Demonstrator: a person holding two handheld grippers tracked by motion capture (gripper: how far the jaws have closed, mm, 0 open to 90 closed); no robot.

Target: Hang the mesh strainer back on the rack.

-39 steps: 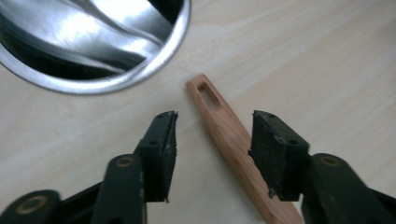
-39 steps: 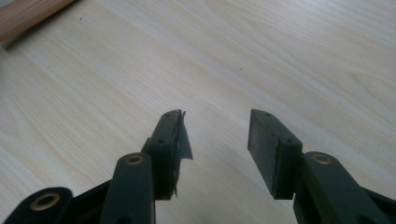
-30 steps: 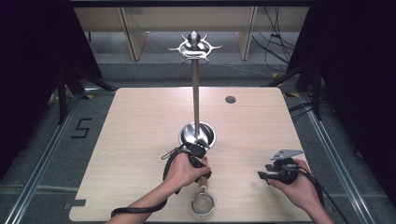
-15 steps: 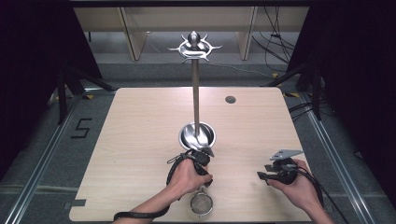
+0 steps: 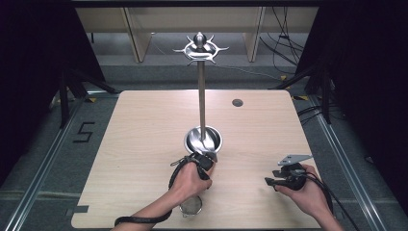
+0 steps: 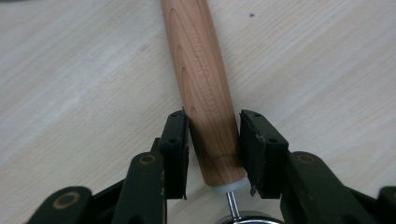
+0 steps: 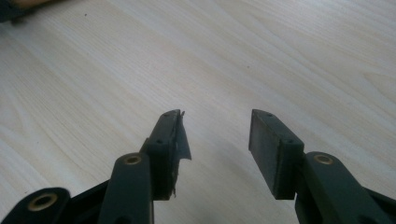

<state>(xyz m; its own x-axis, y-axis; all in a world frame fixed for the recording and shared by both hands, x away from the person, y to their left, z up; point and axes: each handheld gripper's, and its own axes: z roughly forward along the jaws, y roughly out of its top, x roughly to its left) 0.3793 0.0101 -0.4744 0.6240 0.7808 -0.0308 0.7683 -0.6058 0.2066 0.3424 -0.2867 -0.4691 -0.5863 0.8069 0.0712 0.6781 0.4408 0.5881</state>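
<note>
A small metal strainer point(image 5: 191, 208) with a wooden handle point(image 6: 205, 88) lies on the light wooden table point(image 5: 144, 134), near its front edge. My left gripper point(image 5: 203, 162) is above it in the person's left hand. In the left gripper view the left gripper point(image 6: 212, 116) is shut on the handle close to its metal end, pads on both sides. My right gripper point(image 5: 272, 182) rests low at the front right. In the right gripper view the right gripper point(image 7: 215, 116) is open over bare wood.
A tall metal stand point(image 5: 201, 96) rises from a round shiny base point(image 5: 192, 140) at the table's middle, topped by a ring of hooks point(image 5: 200, 48). The base sits just beyond my left gripper. A dark round hole point(image 5: 237, 102) marks the far right of the table.
The strainer's bowl has swung left under the left hand while the left gripper edged right toward the stand's base. The right gripper has stayed put.
</note>
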